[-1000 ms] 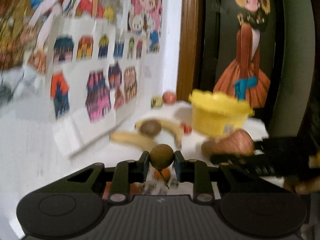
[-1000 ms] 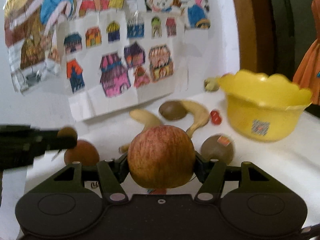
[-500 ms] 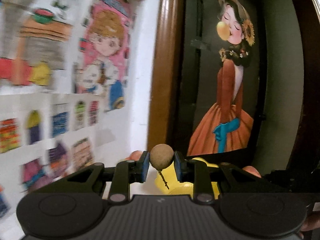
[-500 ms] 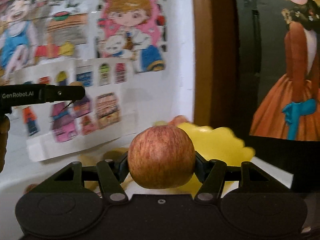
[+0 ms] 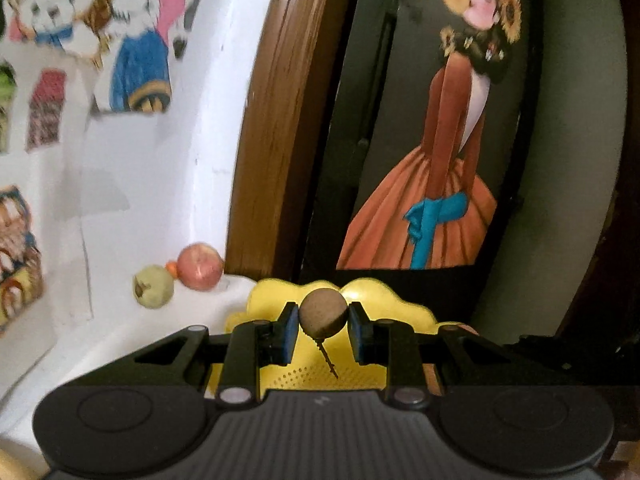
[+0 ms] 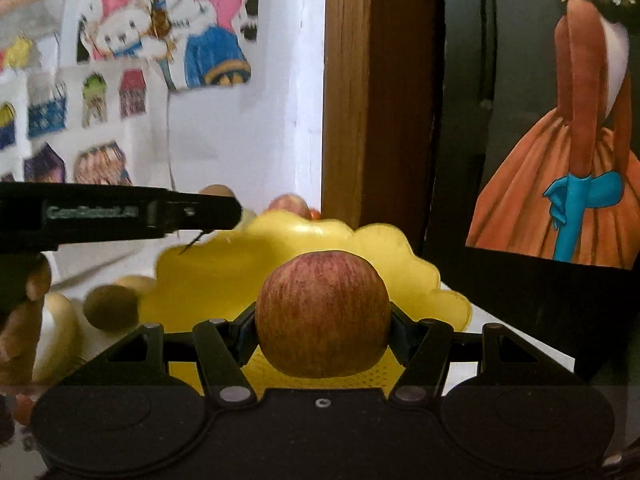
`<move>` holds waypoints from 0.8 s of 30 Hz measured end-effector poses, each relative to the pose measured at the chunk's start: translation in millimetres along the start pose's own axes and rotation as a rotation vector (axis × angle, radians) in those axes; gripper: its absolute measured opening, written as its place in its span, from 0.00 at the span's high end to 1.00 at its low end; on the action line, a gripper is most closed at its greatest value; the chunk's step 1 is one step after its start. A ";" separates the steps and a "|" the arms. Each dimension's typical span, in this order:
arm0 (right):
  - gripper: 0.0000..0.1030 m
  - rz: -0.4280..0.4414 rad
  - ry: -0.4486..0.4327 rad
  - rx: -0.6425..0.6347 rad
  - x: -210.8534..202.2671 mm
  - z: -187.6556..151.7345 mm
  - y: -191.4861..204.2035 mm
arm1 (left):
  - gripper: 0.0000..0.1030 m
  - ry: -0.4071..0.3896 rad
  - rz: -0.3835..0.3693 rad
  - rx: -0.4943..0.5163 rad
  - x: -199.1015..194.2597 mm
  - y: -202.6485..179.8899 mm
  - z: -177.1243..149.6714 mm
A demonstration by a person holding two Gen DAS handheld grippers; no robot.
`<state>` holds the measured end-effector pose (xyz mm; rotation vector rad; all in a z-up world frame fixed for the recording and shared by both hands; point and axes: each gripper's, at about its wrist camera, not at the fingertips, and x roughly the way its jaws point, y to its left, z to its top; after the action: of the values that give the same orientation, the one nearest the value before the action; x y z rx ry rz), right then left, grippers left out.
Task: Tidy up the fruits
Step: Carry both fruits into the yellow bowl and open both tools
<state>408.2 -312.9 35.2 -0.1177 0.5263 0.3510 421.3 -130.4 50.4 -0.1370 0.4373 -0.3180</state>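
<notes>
Left claw [image 5: 323,332] pinches a small round brown fruit [image 5: 322,314] with a thin stem, above the yellow scalloped bowl [image 5: 372,296]. Right claw [image 6: 322,338] clamps a red-streaked apple [image 6: 322,314] over that bowl. White counter [image 5: 120,332] below; cartoon drawings [image 6: 132,52] on the white wall.

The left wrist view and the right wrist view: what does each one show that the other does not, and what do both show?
Only the left wrist view shows the pale green fruit by the wall and the left gripper shut on a small brown fruit. Only the right wrist view shows the right gripper shut on a large red apple, a brown kiwi and a banana on the table. Both show the yellow bowl and a second red apple behind it.
</notes>
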 end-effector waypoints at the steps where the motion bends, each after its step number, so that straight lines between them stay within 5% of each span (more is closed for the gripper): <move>1: 0.37 0.001 0.016 -0.004 6.0 -0.3 -1.7 | 0.72 0.014 0.001 -0.004 4.9 1.5 -1.8; 8: 0.37 0.004 0.129 -0.044 35.1 -1.6 -1.3 | 0.72 0.091 0.007 -0.009 31.0 7.1 -14.0; 17: 0.37 -0.002 0.166 -0.100 46.5 0.9 8.4 | 0.71 0.101 0.010 -0.018 37.4 3.1 -16.5; 20: 0.33 -0.011 0.133 -0.103 41.7 2.8 5.9 | 0.67 0.096 0.002 -0.026 34.5 3.8 -15.9; 24: 0.25 0.005 0.099 -0.081 29.2 1.1 1.0 | 0.48 0.063 -0.012 -0.049 23.0 4.0 -14.0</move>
<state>431.9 -303.1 21.2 -0.2129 0.6104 0.3733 436.0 -135.1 28.0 -0.1780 0.5066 -0.3237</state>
